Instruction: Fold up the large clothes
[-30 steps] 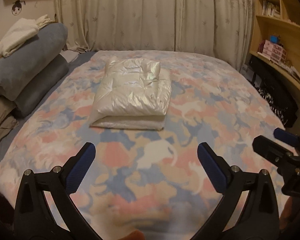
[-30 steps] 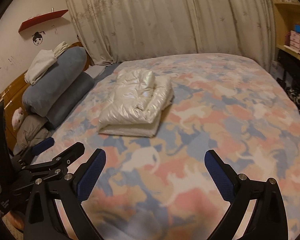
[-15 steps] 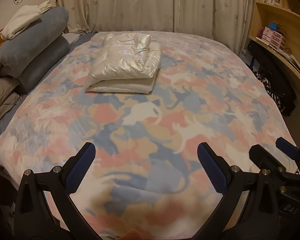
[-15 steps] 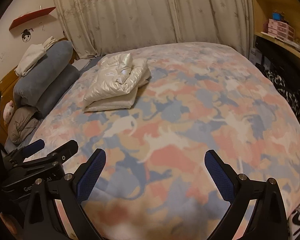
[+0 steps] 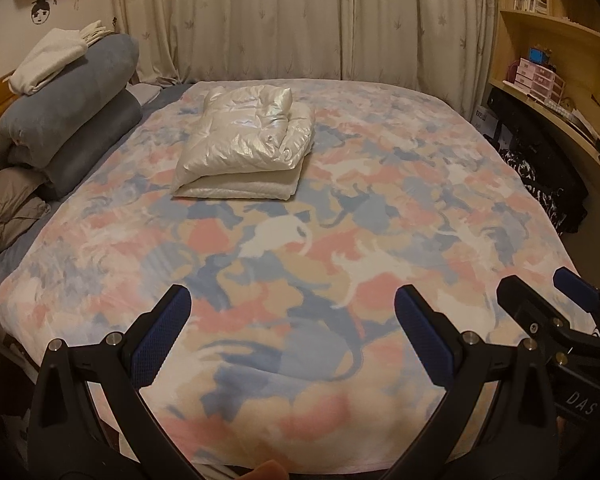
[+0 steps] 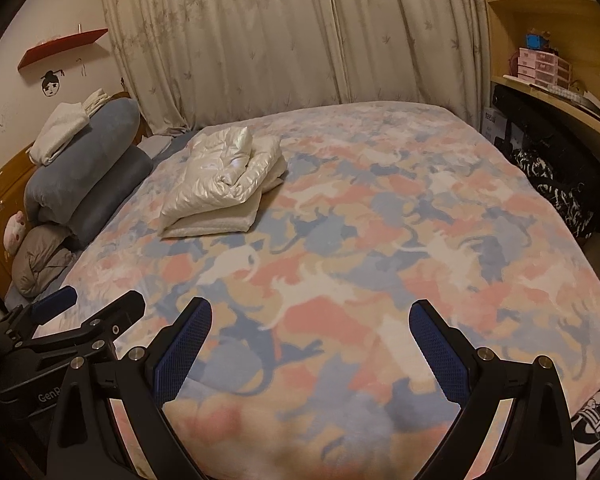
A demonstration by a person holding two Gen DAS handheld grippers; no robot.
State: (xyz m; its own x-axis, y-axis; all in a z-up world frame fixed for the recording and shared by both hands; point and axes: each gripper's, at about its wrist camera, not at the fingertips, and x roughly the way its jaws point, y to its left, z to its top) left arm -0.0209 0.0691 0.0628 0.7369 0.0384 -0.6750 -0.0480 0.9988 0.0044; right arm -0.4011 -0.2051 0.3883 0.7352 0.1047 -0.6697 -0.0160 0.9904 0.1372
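Both grippers, left (image 5: 290, 322) and right (image 6: 310, 340), hang spread and empty at the near edge of the bed (image 5: 380, 208). Folded white jacket (image 5: 246, 142) sits far-left; looks finished, so don't disturb that stack.

We are in a home bedroom. We see a bed (image 5: 380, 208) with stacked pillows (image 5: 72, 92), drawn curtains (image 5: 300, 20) and bookshelves (image 5: 552, 12).

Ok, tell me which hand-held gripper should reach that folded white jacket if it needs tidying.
Left, marginally. The folded white jacket lies left of the bed's middle, nearer the left hand-held gripper. The right hand-held gripper is open too, but farther across.
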